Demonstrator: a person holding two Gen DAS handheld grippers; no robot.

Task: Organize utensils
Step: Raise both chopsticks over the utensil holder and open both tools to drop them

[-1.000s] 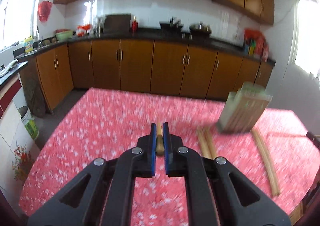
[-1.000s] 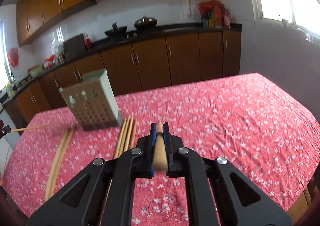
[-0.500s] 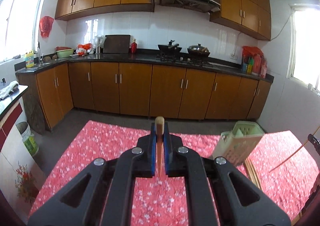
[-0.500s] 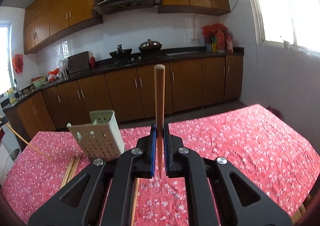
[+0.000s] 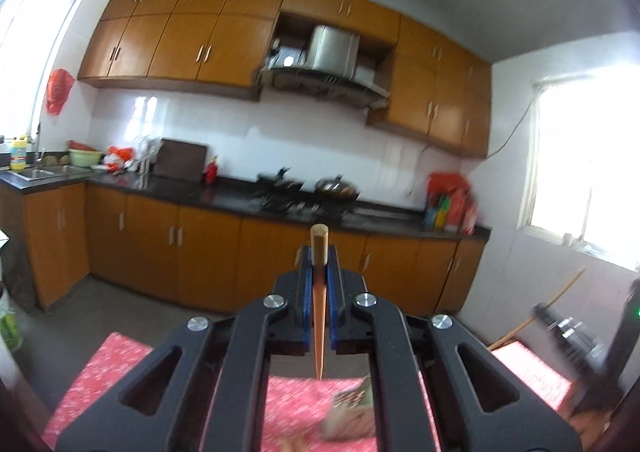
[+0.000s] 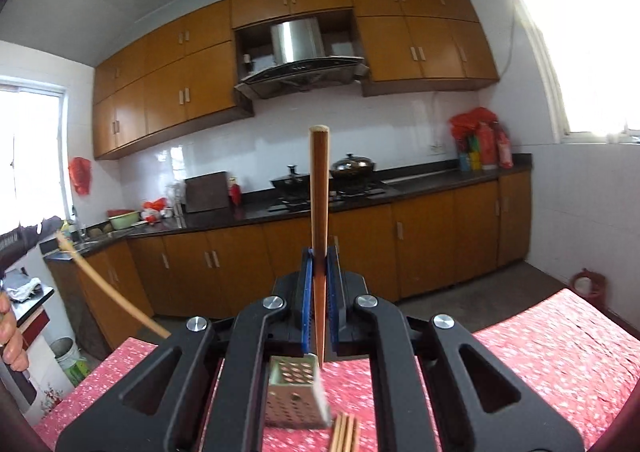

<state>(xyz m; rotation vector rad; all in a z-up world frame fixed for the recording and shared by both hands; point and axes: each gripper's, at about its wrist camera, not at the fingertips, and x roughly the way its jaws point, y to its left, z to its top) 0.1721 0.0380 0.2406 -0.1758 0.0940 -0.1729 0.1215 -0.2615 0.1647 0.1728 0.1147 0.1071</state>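
Observation:
My left gripper (image 5: 319, 266) is shut on a wooden chopstick (image 5: 319, 316) that stands upright, thin tip down, above the table. My right gripper (image 6: 319, 264) is shut on another wooden chopstick (image 6: 319, 212), also upright, its tip just over the perforated pale utensil holder (image 6: 296, 396). The holder shows blurred in the left wrist view (image 5: 348, 412). Several chopsticks (image 6: 346, 432) lie on the table by the holder. The left hand's chopstick appears at the left of the right wrist view (image 6: 112, 292); the right hand's chopstick shows in the left wrist view (image 5: 544, 304).
The table has a red floral cloth (image 6: 560, 352). Brown kitchen cabinets (image 6: 432, 244) and a dark counter with pots (image 6: 352, 168) run behind it. The person's hand (image 6: 10, 332) is at the left edge of the right wrist view.
Both grippers have lifted and tilted up from the table, each carrying its chopstick, which now stands upright. The right one has come over the holder.

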